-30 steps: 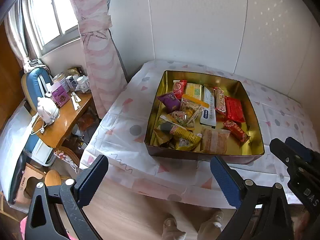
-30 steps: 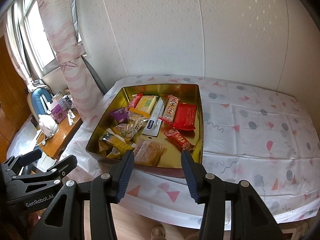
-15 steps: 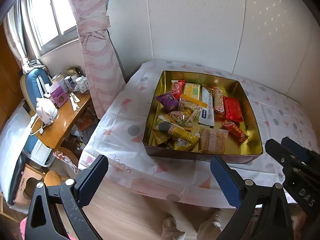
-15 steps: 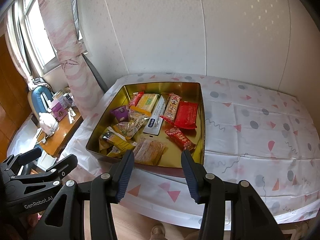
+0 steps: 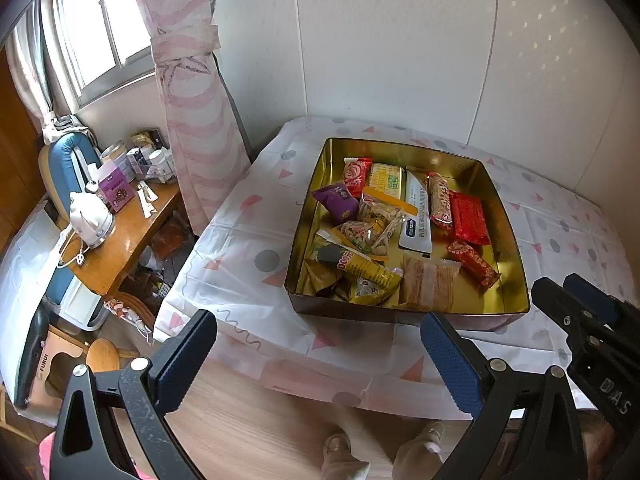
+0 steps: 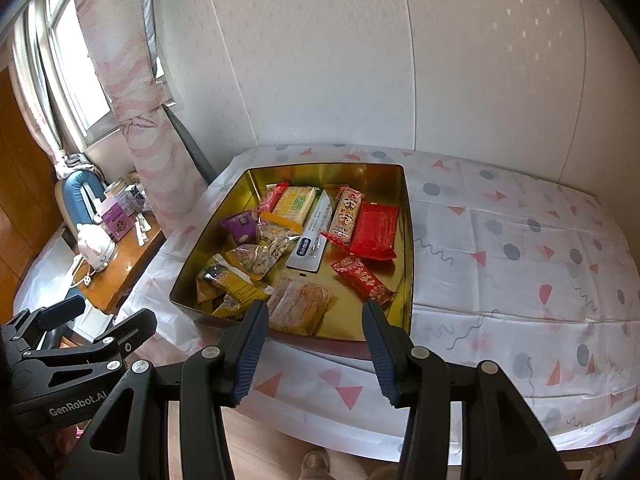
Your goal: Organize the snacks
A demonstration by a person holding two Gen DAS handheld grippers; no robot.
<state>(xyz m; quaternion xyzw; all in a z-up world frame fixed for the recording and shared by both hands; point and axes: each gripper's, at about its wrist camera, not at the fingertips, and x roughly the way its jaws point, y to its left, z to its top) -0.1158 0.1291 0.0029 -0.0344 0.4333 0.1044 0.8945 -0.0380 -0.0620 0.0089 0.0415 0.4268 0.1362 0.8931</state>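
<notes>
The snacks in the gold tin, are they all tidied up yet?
Not yet. Nothing looks sorted: the snacks lie jumbled in the gold tin, with the purple packet, the peanut bags and the red packet all mixed together. Nothing is in hand either: the left gripper and the right gripper hover open and empty in front of the table. All the sorting is left.

We note a gold tin [image 6: 407, 240] on the patterned tablecloth, holding mixed snack packets [image 6: 304, 240] lying flat: red, yellow, purple, white.
</notes>
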